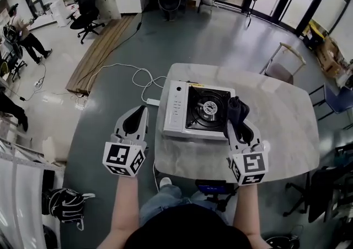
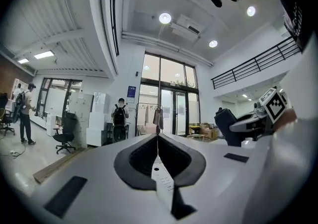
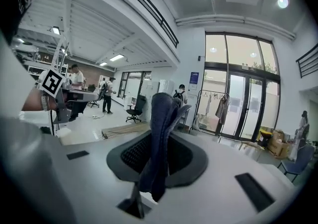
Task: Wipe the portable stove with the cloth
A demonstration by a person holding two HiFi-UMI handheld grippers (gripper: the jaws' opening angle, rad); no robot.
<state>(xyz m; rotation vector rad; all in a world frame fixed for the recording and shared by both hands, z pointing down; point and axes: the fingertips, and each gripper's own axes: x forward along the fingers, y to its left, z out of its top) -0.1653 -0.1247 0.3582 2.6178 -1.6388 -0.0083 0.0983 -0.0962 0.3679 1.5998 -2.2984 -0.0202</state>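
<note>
The white portable stove (image 1: pixel 197 111) with a black burner stands on the marble-look table (image 1: pixel 287 126), near its left front edge. My right gripper (image 1: pixel 239 113) is held just right of the stove, above the table's front, shut on a dark blue cloth (image 1: pixel 237 107) that sticks up between its jaws. In the right gripper view the cloth (image 3: pixel 160 133) fills the jaw gap. My left gripper (image 1: pixel 141 111) hangs off the table's left side over the floor. Its jaws (image 2: pixel 157 136) meet with nothing between them. Both grippers are tilted upward toward the room.
A white cable and power strip (image 1: pixel 150 100) lie on the floor left of the table. A folding chair (image 1: pixel 284 61) stands behind the table, a blue chair (image 1: pixel 337 100) to its right. Wooden planks (image 1: pixel 102 49) and an office chair (image 1: pixel 86 17) are further back.
</note>
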